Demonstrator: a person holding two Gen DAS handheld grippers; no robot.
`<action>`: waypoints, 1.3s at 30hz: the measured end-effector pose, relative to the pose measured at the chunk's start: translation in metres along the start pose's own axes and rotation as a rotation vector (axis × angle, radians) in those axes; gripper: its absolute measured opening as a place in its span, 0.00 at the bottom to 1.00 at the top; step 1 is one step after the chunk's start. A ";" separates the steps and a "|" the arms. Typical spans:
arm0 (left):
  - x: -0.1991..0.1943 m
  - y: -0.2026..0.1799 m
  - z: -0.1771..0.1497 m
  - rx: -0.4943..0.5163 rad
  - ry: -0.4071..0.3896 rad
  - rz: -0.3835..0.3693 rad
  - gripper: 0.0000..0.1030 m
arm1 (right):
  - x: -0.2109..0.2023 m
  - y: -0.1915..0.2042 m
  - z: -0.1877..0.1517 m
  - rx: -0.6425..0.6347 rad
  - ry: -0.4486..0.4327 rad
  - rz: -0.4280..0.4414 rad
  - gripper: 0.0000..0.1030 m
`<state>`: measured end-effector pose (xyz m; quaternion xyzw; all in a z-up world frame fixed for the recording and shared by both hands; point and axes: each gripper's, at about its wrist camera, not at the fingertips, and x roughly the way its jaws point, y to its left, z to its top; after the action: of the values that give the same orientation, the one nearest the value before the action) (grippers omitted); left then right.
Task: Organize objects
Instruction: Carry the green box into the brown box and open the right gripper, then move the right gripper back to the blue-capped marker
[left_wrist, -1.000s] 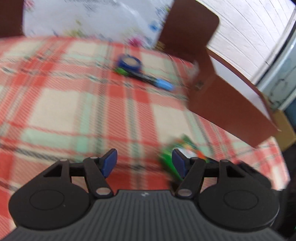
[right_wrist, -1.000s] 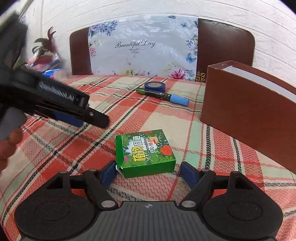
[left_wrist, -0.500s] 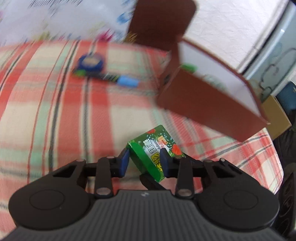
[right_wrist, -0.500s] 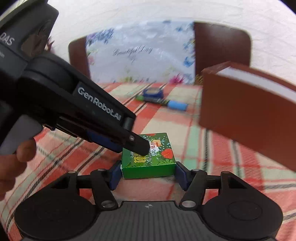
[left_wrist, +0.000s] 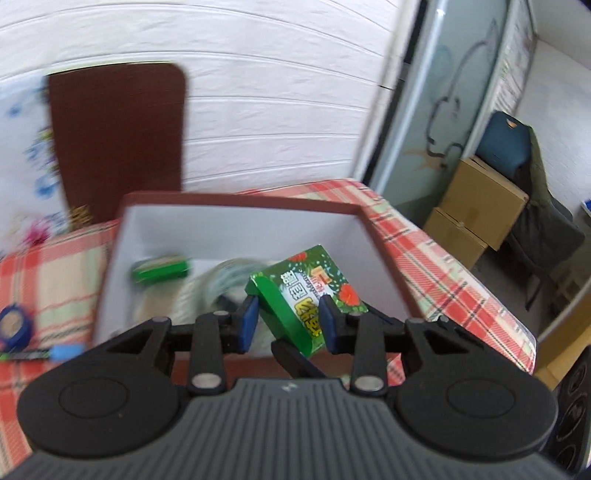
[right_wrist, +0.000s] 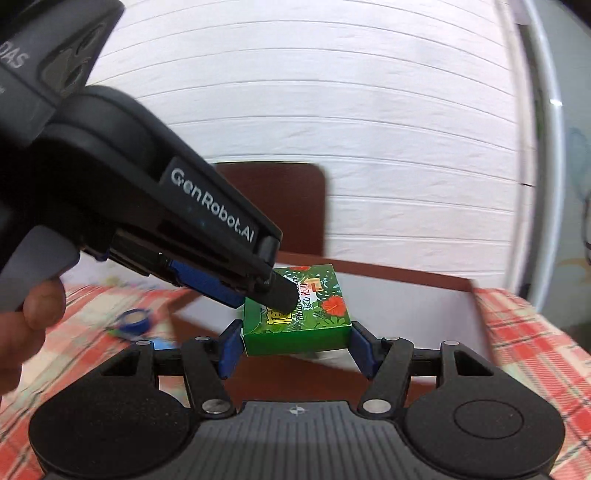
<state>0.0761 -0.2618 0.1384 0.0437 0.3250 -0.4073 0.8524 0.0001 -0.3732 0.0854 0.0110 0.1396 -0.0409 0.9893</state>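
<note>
Both grippers hold one green printed box (left_wrist: 306, 291) (right_wrist: 299, 317) in the air above the open brown box with a white inside (left_wrist: 236, 229) (right_wrist: 424, 295). My left gripper (left_wrist: 288, 321) is shut on the green box's end. My right gripper (right_wrist: 295, 343) is shut on its two sides. The left gripper's body (right_wrist: 155, 206) reaches in from the upper left of the right wrist view. Inside the brown box lie another green box (left_wrist: 160, 267) and a pale blurred coil (left_wrist: 207, 291).
A blue tape roll (left_wrist: 14, 325) (right_wrist: 135, 319) and a marker with a blue cap (left_wrist: 44, 352) lie on the red plaid tablecloth (left_wrist: 48, 273) left of the brown box. A brown chair back (left_wrist: 118, 136) stands behind. Cardboard boxes (left_wrist: 480, 218) sit on the floor at right.
Both grippers closed on the green box, lifted it off the tablecloth and carried it right, over the open brown box.
</note>
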 end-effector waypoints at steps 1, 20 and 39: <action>0.007 -0.005 0.003 0.007 0.003 -0.009 0.37 | 0.003 -0.009 0.002 0.009 0.004 -0.016 0.57; 0.038 -0.010 0.003 0.101 -0.012 0.253 0.48 | 0.027 -0.055 -0.013 0.063 0.043 -0.154 0.69; -0.006 0.005 -0.030 0.062 -0.035 0.300 0.51 | -0.013 -0.024 -0.023 0.101 -0.019 -0.159 0.72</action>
<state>0.0617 -0.2442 0.1170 0.1110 0.2875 -0.2856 0.9075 -0.0207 -0.3950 0.0671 0.0493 0.1285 -0.1264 0.9824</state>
